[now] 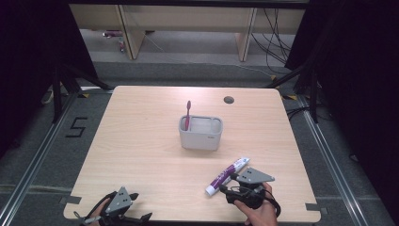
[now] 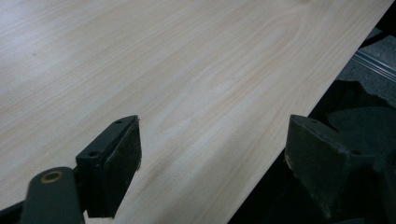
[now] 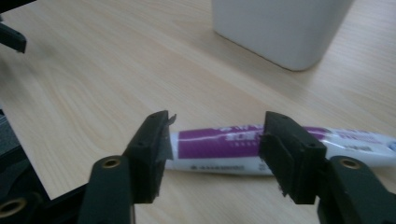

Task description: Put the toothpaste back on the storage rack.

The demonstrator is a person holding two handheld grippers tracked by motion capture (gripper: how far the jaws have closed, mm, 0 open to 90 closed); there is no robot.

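We are looking down on a pale wooden table [image 1: 141,155], the largest thing here, lying between dark floor and black drapes. Near its middle, slightly toward the far side, a grey open-topped holder [image 1: 200,133] is standing, and a purple toothbrush [image 1: 188,115] is leaning upright in its left end, head up. In the right gripper view the holder's pale wall [image 3: 280,28] is rising beyond the jaws. Nearer to us and to the right, a white and purple toothpaste tube [image 1: 227,175] is lying flat on the wood, slanting from its near-left end toward the far right, well apart from the holder. We are holding the right gripper [image 1: 228,182] at the tube's near end; in its own view, the right gripper [image 3: 215,149] is straddling the tube [image 3: 219,149], one jaw on each side along its length, part-way closed, and we cannot tell whether the pads are pressing it. At the near left edge, we are resting the left gripper [image 1: 136,207] low over the table, its jaws spread wide over bare wood [image 2: 187,93], released and grasping nothing.
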